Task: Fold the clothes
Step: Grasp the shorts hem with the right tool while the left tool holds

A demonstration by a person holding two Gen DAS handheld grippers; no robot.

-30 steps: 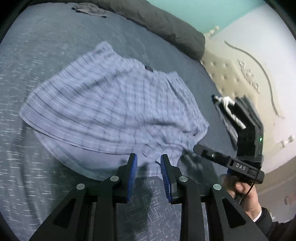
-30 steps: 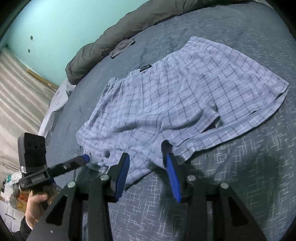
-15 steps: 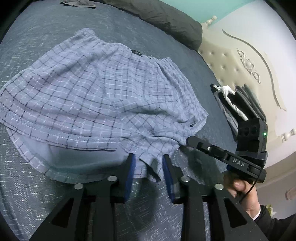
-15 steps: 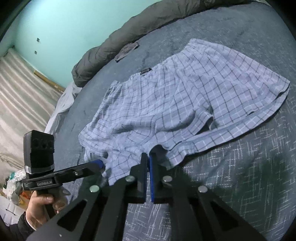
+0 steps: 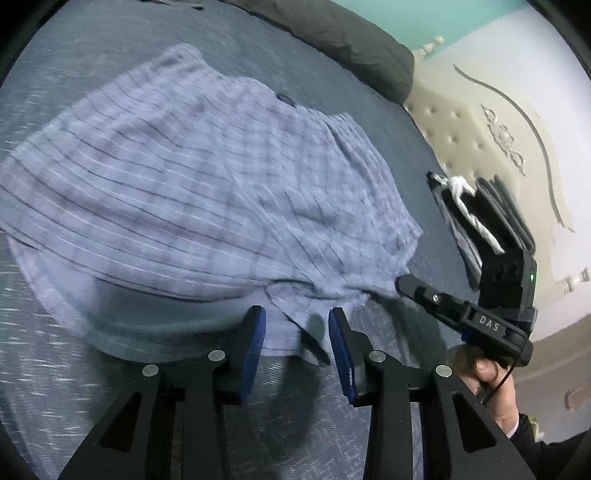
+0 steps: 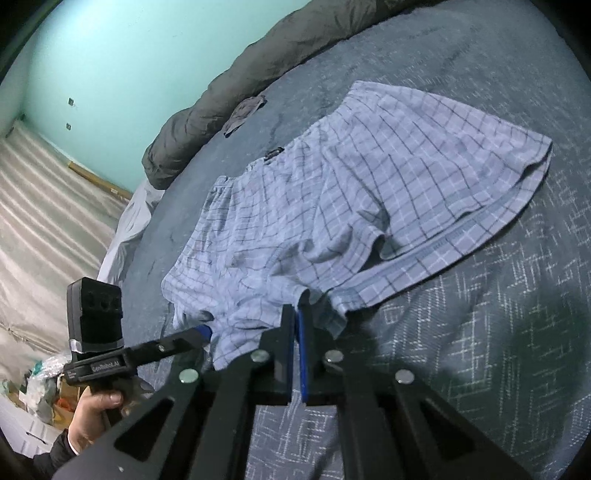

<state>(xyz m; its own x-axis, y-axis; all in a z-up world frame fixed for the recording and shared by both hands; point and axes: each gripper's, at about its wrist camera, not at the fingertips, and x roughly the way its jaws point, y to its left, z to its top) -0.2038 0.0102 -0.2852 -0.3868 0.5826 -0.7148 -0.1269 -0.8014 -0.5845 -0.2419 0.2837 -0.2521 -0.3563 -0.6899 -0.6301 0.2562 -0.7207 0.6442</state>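
Left wrist view: checked shorts (image 5: 207,177) lie spread on the blue-grey bedspread (image 5: 48,332), waistband toward the dark bolster (image 5: 351,33) at the far edge. The left gripper (image 5: 297,339) stands at the near hem, its jaws partly apart, with a fold of hem lying between the blue pads (image 5: 255,343); the pads do not press on it. Farther right, the right gripper (image 5: 404,286) meets the same hem, and folded dark clothes (image 5: 491,206) lie beside a cream headboard (image 5: 461,133).

Right wrist view: the left gripper (image 6: 201,332) enters at lower left, held by a hand (image 6: 92,413). At centre the right gripper (image 6: 297,314) has its jaws closed on the shorts' (image 6: 369,177) hem, cloth pinched at the tips.
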